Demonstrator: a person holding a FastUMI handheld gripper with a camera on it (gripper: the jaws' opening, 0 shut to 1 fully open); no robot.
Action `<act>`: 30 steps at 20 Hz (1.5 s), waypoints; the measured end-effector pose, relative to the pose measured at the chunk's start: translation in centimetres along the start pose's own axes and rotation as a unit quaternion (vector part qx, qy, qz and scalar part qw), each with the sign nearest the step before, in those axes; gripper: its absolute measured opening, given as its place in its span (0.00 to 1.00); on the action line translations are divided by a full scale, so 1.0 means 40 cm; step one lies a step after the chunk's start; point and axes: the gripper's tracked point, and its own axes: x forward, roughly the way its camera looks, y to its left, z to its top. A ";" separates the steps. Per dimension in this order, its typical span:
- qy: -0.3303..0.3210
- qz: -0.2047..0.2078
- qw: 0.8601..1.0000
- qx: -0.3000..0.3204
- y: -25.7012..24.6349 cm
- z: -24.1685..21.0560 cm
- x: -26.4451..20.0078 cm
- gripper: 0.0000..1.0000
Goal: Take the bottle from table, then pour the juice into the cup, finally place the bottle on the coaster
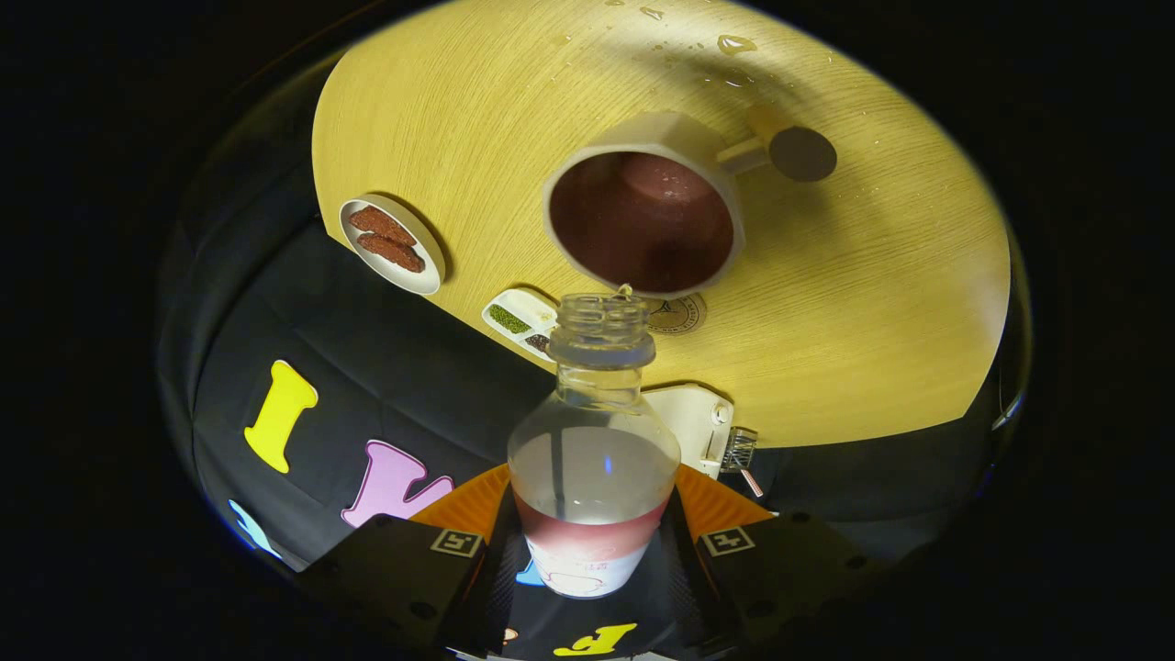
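My gripper [592, 542] is shut on a clear plastic bottle [592, 459] with a red and white label, held between both fingers. The bottle is uncapped and tipped forward, its open mouth [603, 312] right at the near rim of a white cup [647, 211]. A small drop hangs at the mouth. The cup holds dark reddish juice and stands on the wooden table [872, 303], its handle ending in a round dark knob [801, 153]. A round printed coaster [679, 315] peeks out from under the cup's near edge, just beyond the bottle mouth.
A round white plate [393, 246] with two brown pieces sits near the table edge. A small white divided dish [521, 319] with green and dark fillings lies beside the bottle neck. A white device [693, 418] sits at the table edge behind the bottle. Water droplets [734, 43] dot the far tabletop.
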 end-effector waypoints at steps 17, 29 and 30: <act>-0.042 0.046 0.995 -0.075 -0.042 -0.004 -0.006 0.71; -0.148 0.101 0.889 -0.420 -0.134 0.014 0.020 0.71; -0.155 0.101 0.867 -0.462 -0.146 0.009 0.014 0.71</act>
